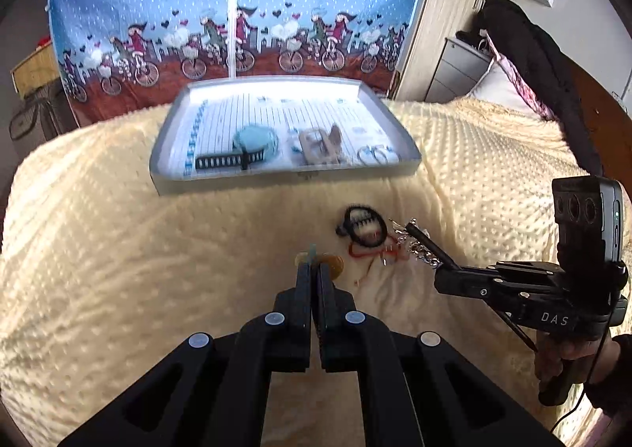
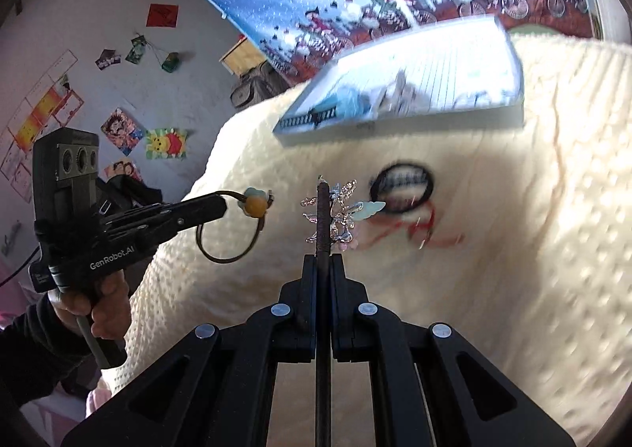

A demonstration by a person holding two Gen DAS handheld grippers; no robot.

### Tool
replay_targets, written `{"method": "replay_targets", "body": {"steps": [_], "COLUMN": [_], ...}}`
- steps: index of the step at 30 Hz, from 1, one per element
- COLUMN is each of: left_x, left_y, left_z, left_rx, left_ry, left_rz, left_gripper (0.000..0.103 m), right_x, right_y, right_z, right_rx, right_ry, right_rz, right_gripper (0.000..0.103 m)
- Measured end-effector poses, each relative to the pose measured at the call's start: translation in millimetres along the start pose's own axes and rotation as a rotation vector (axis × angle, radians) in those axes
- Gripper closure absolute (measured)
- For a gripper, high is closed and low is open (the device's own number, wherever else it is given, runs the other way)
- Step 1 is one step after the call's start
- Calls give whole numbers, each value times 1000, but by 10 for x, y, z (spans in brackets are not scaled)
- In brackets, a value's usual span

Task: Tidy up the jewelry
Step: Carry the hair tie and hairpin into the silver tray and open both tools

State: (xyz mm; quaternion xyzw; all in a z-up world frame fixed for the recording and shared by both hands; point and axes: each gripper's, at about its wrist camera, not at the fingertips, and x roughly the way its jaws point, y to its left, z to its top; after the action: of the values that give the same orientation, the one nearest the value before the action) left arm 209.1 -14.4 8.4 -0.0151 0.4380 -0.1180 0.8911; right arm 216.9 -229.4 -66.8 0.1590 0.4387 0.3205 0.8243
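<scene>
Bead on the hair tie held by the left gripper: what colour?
Amber-yellow bead, beside a pale blue charm; clearest in the right wrist view.

Nubby cloth blanket — glossy tray

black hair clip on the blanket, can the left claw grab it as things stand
Probably not yet: the left claw is shut on a beaded hair tie. The black hair clip lies uncovered nearby, so the path looks free once it unloads.
</scene>
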Motion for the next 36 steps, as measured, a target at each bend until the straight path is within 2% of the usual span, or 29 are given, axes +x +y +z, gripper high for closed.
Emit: {"method": "replay_targets", "body": {"steps": [5,8,13,16,19,24,28,34,36], "left_x": [101,284,597,832,1056,1321,1450,1403,1388], "left_y": [72,141,171,171,155,178,219,298,293], "left_z": [367,645,1043,1230,1351,1334,1245,1197,1196], "left_rx": [-27,-60,-91,-103,-93,-126,-145,-200,-196], "left_ry": [-46,-68,-126,-133,-104,-29,21,20,24], "left_rz": [3,9,30,39,59,61,51,19,29], "left_gripper": [100,100,100,100,100,100,100,100,100], "right_x": [-94,-64,213,419,689,956,983,892,869], "right_y": [-106,-249,-429,-533,-651,-765,-739,-794,-819], "right_z": [447,855,1478,1726,1778,1649,1582,1639,1646], "right_rx": [-29,-15,-11,36,85,112,59,69,74], "right_ry": [-39,-73,-77,-95,-83,-36,-28,-45,-45], "right_rz": [-92,-142,-231,-228,-236,-271,-344,-358,-360], "right_gripper": [98,98,98,98,98,98,98,97,97]}}
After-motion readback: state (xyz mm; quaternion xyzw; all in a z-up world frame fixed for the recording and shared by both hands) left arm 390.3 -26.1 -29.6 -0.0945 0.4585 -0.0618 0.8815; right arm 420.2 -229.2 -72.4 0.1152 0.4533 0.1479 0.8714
